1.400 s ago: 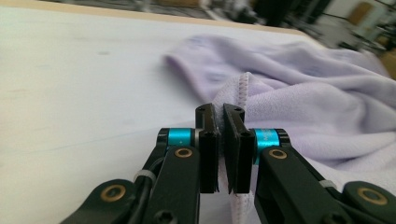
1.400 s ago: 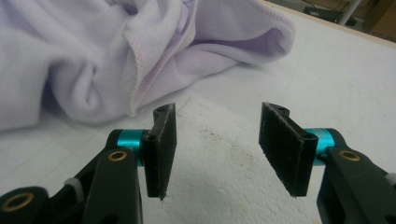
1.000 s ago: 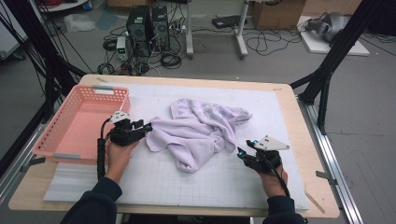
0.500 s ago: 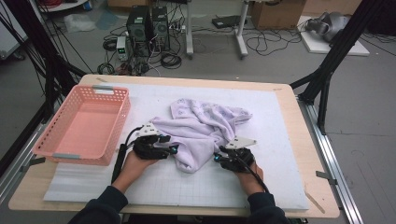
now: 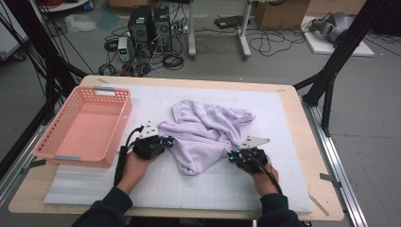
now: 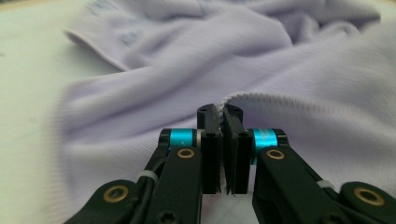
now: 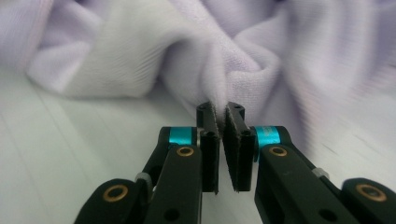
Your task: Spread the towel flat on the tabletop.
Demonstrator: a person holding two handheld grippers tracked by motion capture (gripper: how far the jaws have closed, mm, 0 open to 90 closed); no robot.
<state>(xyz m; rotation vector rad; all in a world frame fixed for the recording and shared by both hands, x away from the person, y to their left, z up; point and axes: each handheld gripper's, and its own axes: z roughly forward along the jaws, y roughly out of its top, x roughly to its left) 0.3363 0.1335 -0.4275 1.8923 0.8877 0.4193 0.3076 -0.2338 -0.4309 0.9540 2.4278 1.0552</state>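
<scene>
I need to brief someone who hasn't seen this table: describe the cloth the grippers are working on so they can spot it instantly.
On the white gridded mat covering the wooden table, look right of the pink plastic basket. The crumpled pale lilac garment lies mid-mat, pinched at its near edges by the left gripper and right gripper. It is the one soft, wrinkled thing there.

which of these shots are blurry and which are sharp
High view: soft, low detail, even light. Left gripper view: jaws crisp, lilac garment blurred towards the edges. Right gripper view: jaws sharp, the cloth and white mat behind them hazy.

2 claws (image 5: 166, 141) (image 5: 231, 156), lilac cloth (image 5: 208, 130), pink basket (image 5: 82, 125)
</scene>
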